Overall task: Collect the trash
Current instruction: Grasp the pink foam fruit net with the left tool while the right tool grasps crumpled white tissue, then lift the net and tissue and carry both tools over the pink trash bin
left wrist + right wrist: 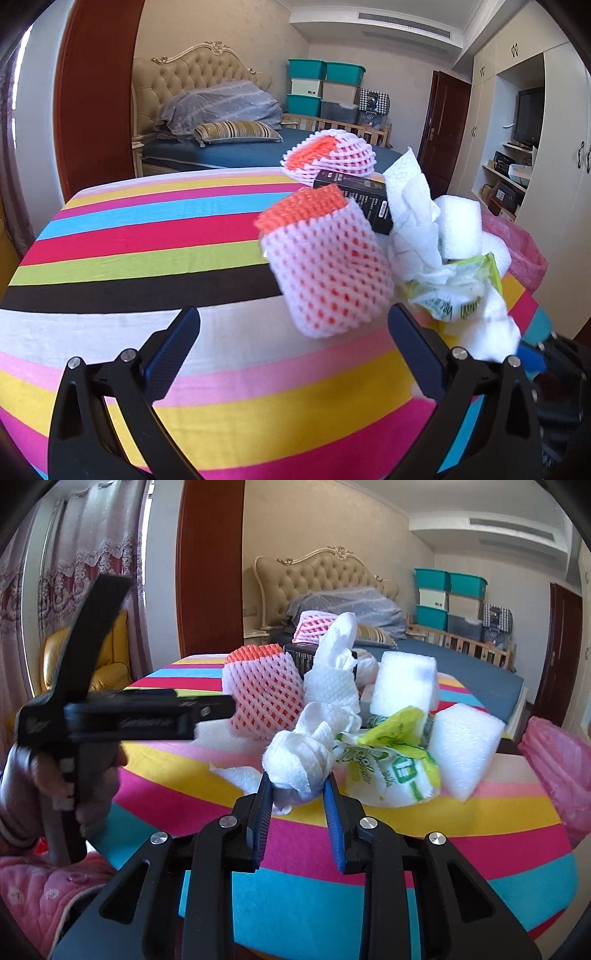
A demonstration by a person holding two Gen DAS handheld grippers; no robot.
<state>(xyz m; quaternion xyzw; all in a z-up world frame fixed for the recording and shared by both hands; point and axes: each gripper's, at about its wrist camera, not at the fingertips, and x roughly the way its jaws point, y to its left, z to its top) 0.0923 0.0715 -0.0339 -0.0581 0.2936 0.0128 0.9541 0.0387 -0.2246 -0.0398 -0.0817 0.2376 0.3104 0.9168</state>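
A heap of trash lies on a round table with a striped cloth (147, 236). It holds a pink and orange foam fruit net (325, 266), a second net (328, 155), a black box (365, 203), crumpled white tissue (410, 214), white foam blocks (465, 746) and a green and white wrapper (391, 764). My left gripper (295, 339) is open and empty, just in front of the near foam net. My right gripper (297, 794) is shut on a crumpled white tissue wad (299, 757) at the front of the heap.
A bin lined with a pink bag (561, 760) stands at the table's right edge; it also shows in the left wrist view (521, 247). The left hand-held gripper (122, 716) shows at left in the right wrist view. A bed (236, 147) stands behind the table.
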